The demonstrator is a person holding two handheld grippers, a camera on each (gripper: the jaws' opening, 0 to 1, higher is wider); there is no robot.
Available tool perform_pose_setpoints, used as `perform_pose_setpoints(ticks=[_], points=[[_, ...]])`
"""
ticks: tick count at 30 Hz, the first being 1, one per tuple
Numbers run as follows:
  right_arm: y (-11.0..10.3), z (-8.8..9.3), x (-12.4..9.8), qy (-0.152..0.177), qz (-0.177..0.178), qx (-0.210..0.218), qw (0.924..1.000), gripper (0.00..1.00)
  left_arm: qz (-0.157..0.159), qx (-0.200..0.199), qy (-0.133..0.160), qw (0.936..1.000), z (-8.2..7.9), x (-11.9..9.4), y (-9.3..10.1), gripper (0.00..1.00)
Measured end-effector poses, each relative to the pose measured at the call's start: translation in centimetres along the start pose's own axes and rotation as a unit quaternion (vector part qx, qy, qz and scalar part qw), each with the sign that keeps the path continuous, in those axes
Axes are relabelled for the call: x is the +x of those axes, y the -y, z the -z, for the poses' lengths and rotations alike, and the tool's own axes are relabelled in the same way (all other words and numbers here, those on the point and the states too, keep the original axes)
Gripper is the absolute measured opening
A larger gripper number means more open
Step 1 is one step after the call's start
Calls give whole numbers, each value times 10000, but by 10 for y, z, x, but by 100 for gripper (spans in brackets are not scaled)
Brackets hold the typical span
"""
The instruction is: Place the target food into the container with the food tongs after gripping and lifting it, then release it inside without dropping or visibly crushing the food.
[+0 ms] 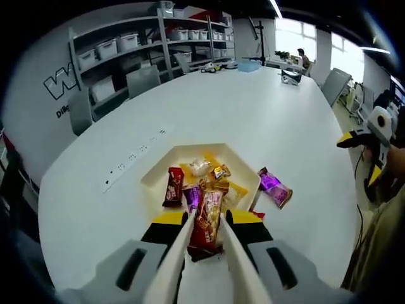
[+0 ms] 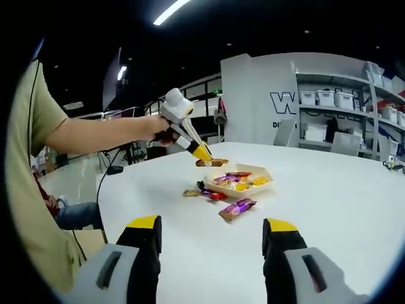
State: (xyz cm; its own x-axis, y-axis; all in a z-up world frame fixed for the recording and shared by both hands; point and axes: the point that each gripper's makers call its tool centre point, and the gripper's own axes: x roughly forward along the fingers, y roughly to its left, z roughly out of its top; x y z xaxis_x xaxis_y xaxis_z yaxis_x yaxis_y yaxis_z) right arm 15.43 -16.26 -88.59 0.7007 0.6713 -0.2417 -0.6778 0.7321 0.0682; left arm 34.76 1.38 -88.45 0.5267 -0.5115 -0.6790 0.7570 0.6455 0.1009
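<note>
White laminate covers the big bench (image 1: 272,120) I am working over, and the cream tray (image 1: 158,170) on it is my landmark for everything else. Behind the tray, against the far wall, stand grey shelves (image 1: 158,38) stacked with white bins, and past the bench's far edge a person sits at a desk by the windows. My left claw (image 1: 205,244) hangs above the tray's near rim, its yellow-tipped jaws squeezing a pair of pale food tongs (image 1: 183,253), and the tong blades pinch a red snack bar (image 1: 207,223) that is lifted over the wrappers heaped in the tray. Just outside the tray, on its right side, a purple packet (image 1: 275,188) lies on the bench; in the right gripper view a few more wrappers lie on the bench beside the tray. My right claw (image 2: 212,244) is parted wide and carries nothing, well back from the tray. My worry is the release: the bar hangs near the rim, so letting go here may tip it onto the bench, and squeezing harder to steady it could crush it.
</note>
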Motion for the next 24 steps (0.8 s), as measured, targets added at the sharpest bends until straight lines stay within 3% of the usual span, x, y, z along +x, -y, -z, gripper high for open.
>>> perform_pose_setpoints(ticks=[12, 17, 24], points=[[11, -3, -6, 22, 223, -95, 9997, 58, -360, -334, -60, 9988, -9, 14, -20, 22], [12, -3, -7, 34, 201, -43, 9998, 57, -614, -492, -123, 9968, -9, 19, -32, 22], [13, -1, -8, 8, 195, 13, 9998, 57, -736, -711, -116, 9947, -12, 25, -41, 22]])
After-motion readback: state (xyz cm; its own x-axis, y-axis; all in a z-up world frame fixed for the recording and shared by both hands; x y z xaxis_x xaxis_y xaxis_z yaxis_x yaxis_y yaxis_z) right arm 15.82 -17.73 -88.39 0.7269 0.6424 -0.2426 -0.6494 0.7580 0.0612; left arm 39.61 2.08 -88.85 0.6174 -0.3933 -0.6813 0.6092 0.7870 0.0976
